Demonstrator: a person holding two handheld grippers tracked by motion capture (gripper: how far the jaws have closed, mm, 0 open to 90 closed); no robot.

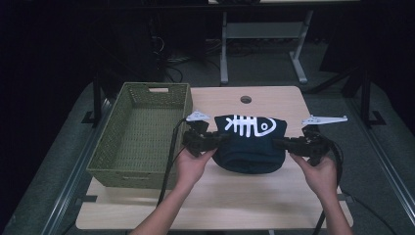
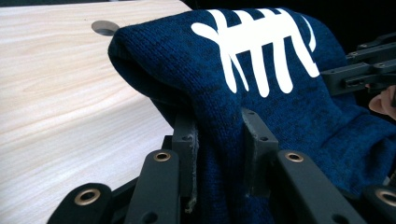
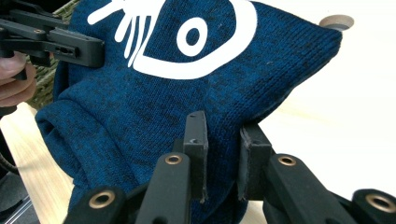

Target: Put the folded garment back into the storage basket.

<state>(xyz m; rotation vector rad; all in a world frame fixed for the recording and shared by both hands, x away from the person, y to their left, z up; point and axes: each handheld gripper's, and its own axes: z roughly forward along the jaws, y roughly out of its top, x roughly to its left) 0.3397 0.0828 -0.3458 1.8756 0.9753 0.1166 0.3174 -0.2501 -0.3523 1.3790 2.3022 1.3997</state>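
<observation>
A folded dark blue knit garment (image 1: 250, 142) with a white fish-skeleton print hangs between both grippers above the light wooden table (image 1: 220, 196). My left gripper (image 1: 222, 138) is shut on its left edge; in the left gripper view the pads (image 2: 187, 140) pinch a thick fold of the knit (image 2: 261, 93). My right gripper (image 1: 279, 143) is shut on the right edge, and the right gripper view has the blue fabric (image 3: 187, 93) squeezed between its pads (image 3: 196, 135). The garment's lower part sags toward the tabletop.
A green woven basket (image 1: 142, 134) with nothing in it stands on the table's left side, close to the left hand. A round hole (image 1: 245, 99) sits near the table's far edge. Dark floor and a white desk frame (image 1: 264, 34) lie beyond.
</observation>
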